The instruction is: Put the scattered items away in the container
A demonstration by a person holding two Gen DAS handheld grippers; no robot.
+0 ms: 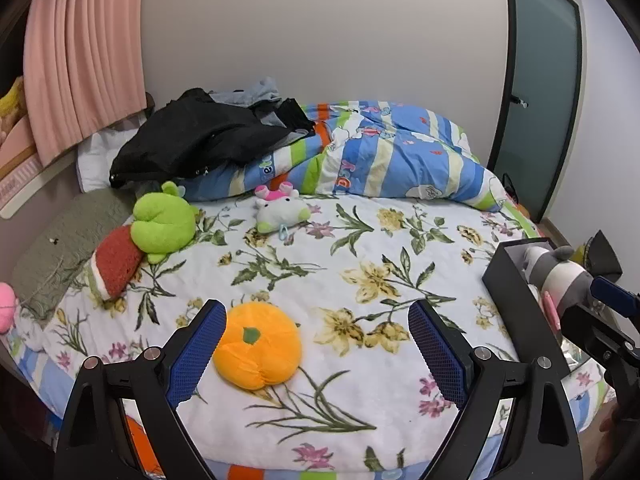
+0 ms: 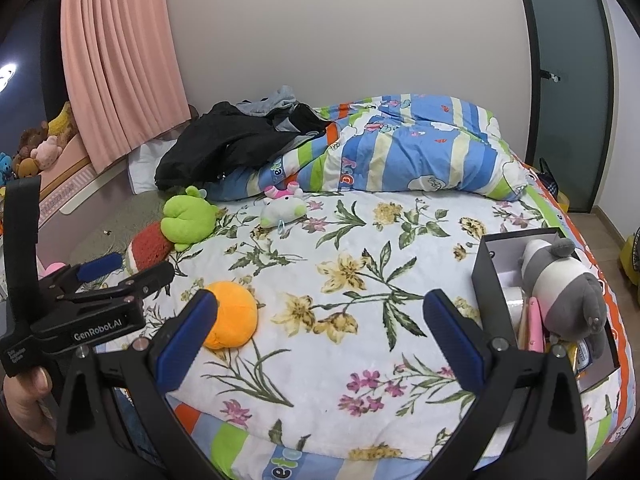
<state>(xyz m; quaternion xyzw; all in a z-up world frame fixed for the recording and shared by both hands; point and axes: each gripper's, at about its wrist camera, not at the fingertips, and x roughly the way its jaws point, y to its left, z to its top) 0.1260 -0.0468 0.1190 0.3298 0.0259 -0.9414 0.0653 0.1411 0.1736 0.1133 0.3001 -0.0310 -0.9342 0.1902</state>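
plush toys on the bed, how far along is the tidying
Done: the grey striped plush sits in the black box with some smaller items. In hand: nothing; the left gripper and right gripper are both open. Left: the orange pumpkin plush, nearest the left gripper, the green frog plush, the watermelon plush and the small white and pink plush.

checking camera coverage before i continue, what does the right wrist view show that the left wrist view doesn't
Only the right wrist view shows the pile of stuffed animals by the curtain, the black bag near the door, and the whole left gripper from the side.

Only the left wrist view shows the pink plush at the bed's left edge.

Both show the orange plush, green plush, red plush, white plush, and the black box with the grey plush inside. Both grippers are open; the right gripper holds nothing.
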